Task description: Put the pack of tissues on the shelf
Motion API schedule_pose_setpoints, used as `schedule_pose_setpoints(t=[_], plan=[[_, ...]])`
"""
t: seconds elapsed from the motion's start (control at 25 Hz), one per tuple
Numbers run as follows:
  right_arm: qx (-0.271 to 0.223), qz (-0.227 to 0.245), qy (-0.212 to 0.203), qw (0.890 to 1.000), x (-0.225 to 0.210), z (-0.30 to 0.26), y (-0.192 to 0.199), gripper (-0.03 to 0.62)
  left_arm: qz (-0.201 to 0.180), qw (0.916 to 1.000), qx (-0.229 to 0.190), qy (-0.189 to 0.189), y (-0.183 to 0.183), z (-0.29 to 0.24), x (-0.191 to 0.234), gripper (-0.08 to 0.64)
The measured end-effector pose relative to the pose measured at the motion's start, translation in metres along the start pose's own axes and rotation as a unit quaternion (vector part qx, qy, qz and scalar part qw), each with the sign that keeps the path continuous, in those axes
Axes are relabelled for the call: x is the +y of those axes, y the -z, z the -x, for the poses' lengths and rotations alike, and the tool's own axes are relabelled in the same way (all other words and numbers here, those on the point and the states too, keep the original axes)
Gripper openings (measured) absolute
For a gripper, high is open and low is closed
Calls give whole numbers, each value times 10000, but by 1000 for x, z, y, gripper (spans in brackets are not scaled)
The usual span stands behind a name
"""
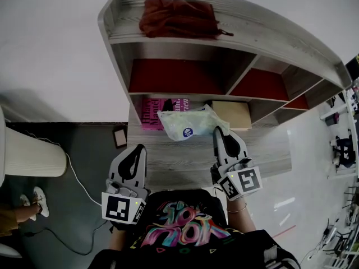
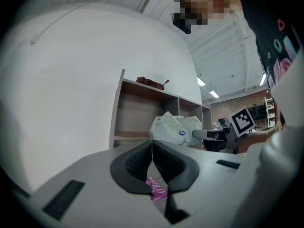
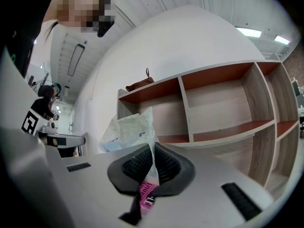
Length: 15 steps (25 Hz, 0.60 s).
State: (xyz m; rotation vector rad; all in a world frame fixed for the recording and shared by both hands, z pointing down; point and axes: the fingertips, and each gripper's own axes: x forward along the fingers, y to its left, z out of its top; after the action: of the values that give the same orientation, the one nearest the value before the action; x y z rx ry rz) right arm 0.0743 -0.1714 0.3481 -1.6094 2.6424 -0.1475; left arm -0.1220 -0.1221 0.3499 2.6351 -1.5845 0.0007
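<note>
Currently the right gripper is clenched on a thin flap of wrapper at the edge of the pack of tissues, and the pale green pack juts up and to the left of the jaws. From the head view, the pack is just in front of the wooden shelf unit, over the grey wood-grain ledge and partly over a pink book. A tan box lies to the right of the pack. The left gripper is pressed closed with nothing between its jaws (only the pink book shows below them), well left of the pack. A reddish-brown bag lies on the shelf unit's top.
</note>
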Motion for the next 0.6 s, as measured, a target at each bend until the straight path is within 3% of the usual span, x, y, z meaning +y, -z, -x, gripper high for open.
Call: schedule_pose_setpoints(t=[0.6], plan=[[-252,129,-94,9996,-8,-32,-18,17,37,10000,40,6,4,-10,-1,25]])
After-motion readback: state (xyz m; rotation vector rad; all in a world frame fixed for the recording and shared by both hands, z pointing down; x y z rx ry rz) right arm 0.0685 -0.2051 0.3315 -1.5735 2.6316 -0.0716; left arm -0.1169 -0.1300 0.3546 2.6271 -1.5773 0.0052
